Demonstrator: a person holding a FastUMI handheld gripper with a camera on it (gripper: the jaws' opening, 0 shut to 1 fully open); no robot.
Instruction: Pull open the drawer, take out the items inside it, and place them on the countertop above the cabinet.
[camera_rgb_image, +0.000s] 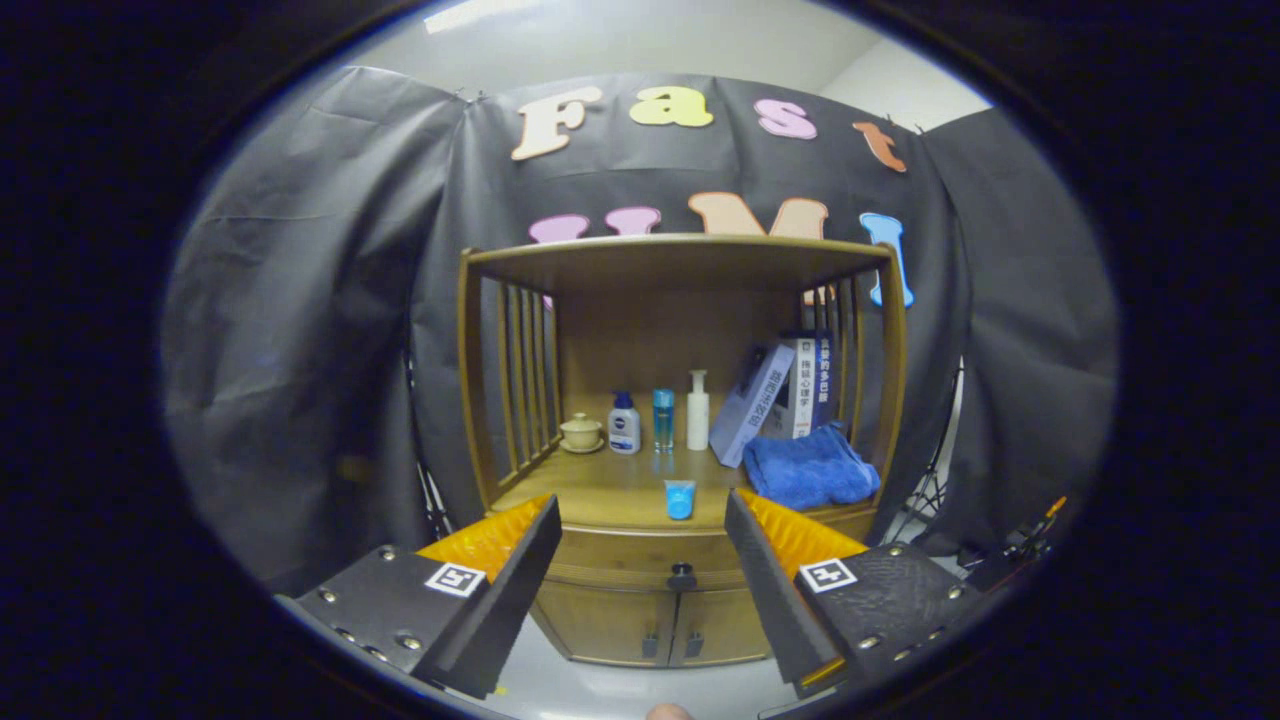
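Observation:
A wooden cabinet (640, 600) stands ahead of me against the booth wall. Its drawer (640, 553) is shut, with a small dark knob (682, 576) at the middle of its front. The knob lies between my two fingers and well beyond them. My gripper (640, 520) is open, fingers wide apart, with nothing between them. The countertop (610, 490) above the drawer carries a small blue cup (679, 498) near its front edge. What lies inside the drawer is hidden.
At the back of the countertop stand a lidded beige cup (581, 432), a white-and-blue bottle (624, 424), a blue bottle (663, 419) and a white pump bottle (698, 411). Books (780, 395) lean at the right above a folded blue towel (808, 466). Two lower doors (672, 628) sit under the drawer.

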